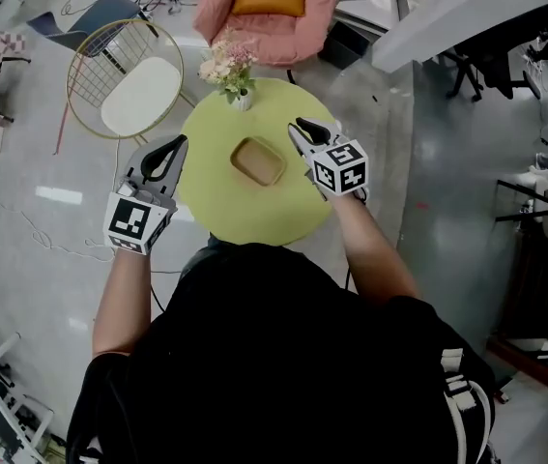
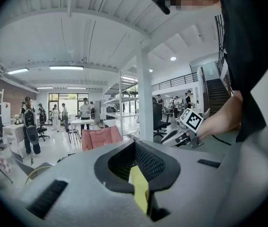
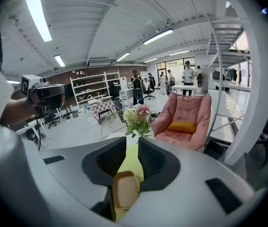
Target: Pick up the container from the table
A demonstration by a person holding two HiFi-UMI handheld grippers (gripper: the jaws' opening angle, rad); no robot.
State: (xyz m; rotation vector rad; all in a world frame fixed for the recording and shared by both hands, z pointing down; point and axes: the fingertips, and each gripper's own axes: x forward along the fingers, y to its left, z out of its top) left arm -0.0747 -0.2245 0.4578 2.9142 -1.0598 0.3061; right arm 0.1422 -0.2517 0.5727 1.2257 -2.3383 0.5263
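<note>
A shallow tan rectangular container (image 1: 259, 160) lies at the middle of a round yellow-green table (image 1: 245, 216). My right gripper (image 1: 310, 126) hovers just right of it, jaws partly open with nothing between them. In the right gripper view the container (image 3: 125, 189) and the table (image 3: 133, 162) show through the gap of that gripper (image 3: 132, 143). My left gripper (image 1: 179, 143) hangs over the table's left edge, apart from the container, its tips together. In the left gripper view only a yellow sliver of table (image 2: 141, 188) shows below that gripper (image 2: 134, 143).
A small vase of flowers (image 1: 230, 69) stands at the table's far edge. Behind it are a pink armchair (image 1: 269, 8) and, to the left, a wire chair with a white cushion (image 1: 129, 80). A white sloping beam (image 1: 467, 8) runs at the upper right. Cables lie on the floor.
</note>
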